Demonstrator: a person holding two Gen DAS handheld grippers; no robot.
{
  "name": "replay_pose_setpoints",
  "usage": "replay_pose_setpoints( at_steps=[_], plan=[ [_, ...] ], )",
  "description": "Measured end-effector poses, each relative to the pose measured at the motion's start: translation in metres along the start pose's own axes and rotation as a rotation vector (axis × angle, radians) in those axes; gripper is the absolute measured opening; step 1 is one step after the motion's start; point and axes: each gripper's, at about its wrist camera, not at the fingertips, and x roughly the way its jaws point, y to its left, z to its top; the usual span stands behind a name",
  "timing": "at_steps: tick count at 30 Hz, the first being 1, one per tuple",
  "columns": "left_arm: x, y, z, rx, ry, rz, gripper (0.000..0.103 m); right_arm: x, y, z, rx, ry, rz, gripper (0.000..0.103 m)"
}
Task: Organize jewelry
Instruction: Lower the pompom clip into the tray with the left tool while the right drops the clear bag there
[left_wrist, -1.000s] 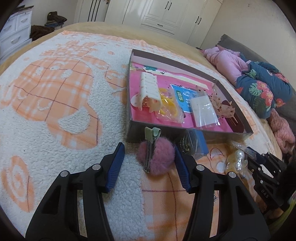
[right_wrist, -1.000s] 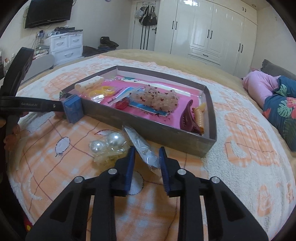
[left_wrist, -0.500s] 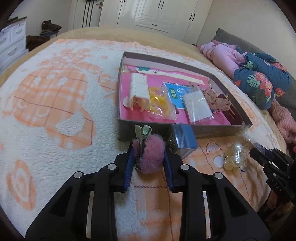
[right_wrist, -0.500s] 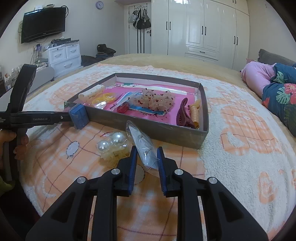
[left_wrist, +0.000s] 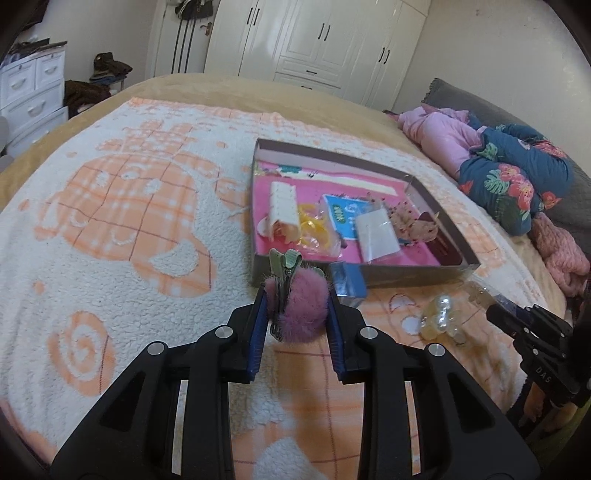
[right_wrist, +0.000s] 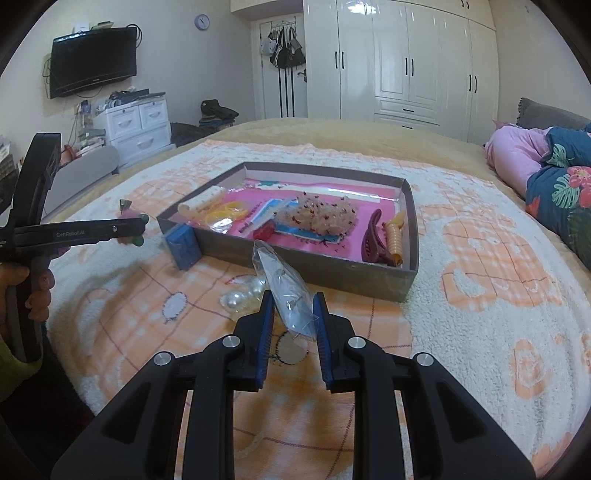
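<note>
Pompom hair clip (left_wrist: 298, 308), pink fluff on a pale green clasp, now pinched between the pads of my left gripper (left_wrist: 295, 314) and raised off the blanket (left_wrist: 110, 236); a second ago those jaws stood wide around it as it lay flat, so I log the pick as made. Clear plastic bag (right_wrist: 286, 291) of small pieces, clamped at its lower end in my right gripper (right_wrist: 293, 319), the jaws closed on the film, its top standing up toward the box; a second ago it lay on the blanket with the jaws around it, since then it has been lifted. Pearl hair tie (right_wrist: 240, 293), loose on the blanket just beside the bag, not yet handled. Small blue box (right_wrist: 183, 246), standing against the near wall of the tray, outside it. Cardboard tray (right_wrist: 332, 275) with pink lining, beyond all of these, holding a cream claw clip (left_wrist: 282, 206), yellow rings (left_wrist: 314, 227), a blue-and-white packet (left_wrist: 338, 212), a speckled claw clip (right_wrist: 323, 216), a maroon clip (right_wrist: 373, 240) and an orange clip (right_wrist: 393, 236). My reading: both holds look secure, both carries into the tray come next, and two items stay outside. The fluff may compress and slip, so I would keep the left hold firm.
</note>
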Motion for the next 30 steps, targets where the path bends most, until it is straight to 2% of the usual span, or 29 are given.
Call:
replay_pose_setpoints(
  at_steps=[12,30],
  plan=[
    [0.000,-0.029,0.012,0.039,-0.018,-0.052,0.021,-0.012,-0.006,0.011,0.012,-0.049,-0.018,0.021],
    [0.035,-0.066,0.040,0.095,-0.013,-0.116,0.021,-0.001,-0.033,0.023,0.052,-0.058,-0.075,0.021]
  ],
)
